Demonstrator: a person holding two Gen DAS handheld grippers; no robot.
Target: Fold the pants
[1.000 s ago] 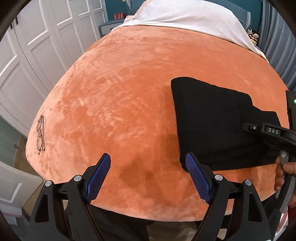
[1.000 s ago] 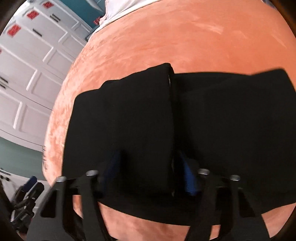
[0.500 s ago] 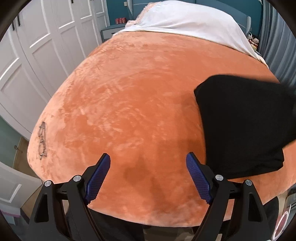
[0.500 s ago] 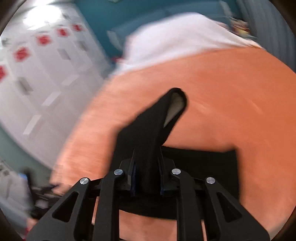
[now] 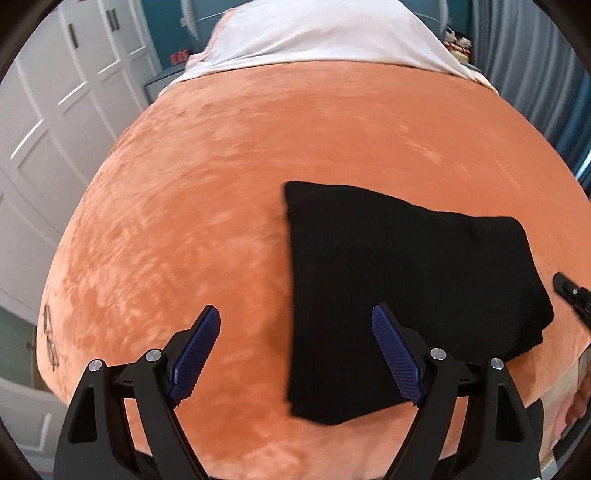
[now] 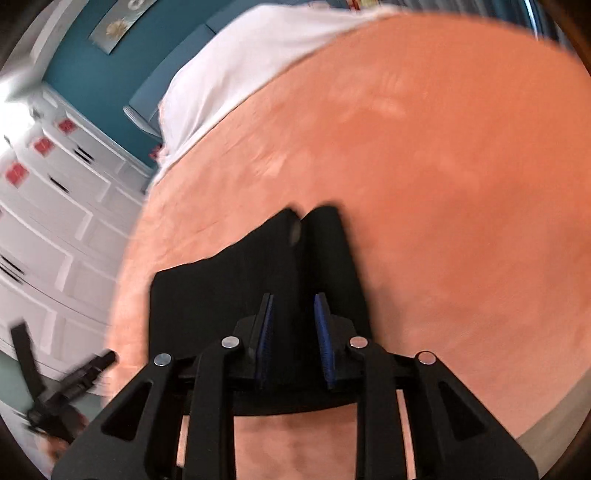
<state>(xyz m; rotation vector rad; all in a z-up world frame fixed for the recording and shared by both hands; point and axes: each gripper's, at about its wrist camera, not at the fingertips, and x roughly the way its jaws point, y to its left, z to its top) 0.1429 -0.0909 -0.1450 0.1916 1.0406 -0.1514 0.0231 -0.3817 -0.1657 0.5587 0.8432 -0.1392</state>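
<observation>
Left wrist view: your left gripper [image 5: 295,360] hangs wide open with nothing between its blue pads [image 5: 195,356], just above the near edge of the orange blanket [image 5: 221,184]. The black pants [image 5: 399,280] lie ahead and to the right of it as a compact folded block; their left edge passes between the two fingers, and the right finger stands over the cloth, though whether it touches I cannot tell. At the far right edge of this view a tip of your right gripper [image 5: 570,295] shows beyond the block's right side.

In the right wrist view, the right gripper [image 6: 295,339] is narrowed down onto a raised ridge of the pants [image 6: 229,302]; the pads look pressed against the cloth, so I judge it is holding that fold. The picture is blurred, so the exact bite is uncertain. Ahead of the fingertips the held cloth ends in two rounded lobes, and the rest of the block spreads to the gripper's left.

By my reading, most of the folding is done: the pants are already a thick, fairly square bundle with no leg trailing loose. What seems left is to lay the pinched fold down flat, let go, and perhaps square the uneven far right corner. White bedding [image 5: 325,33] lies far ahead, well apart.
</observation>
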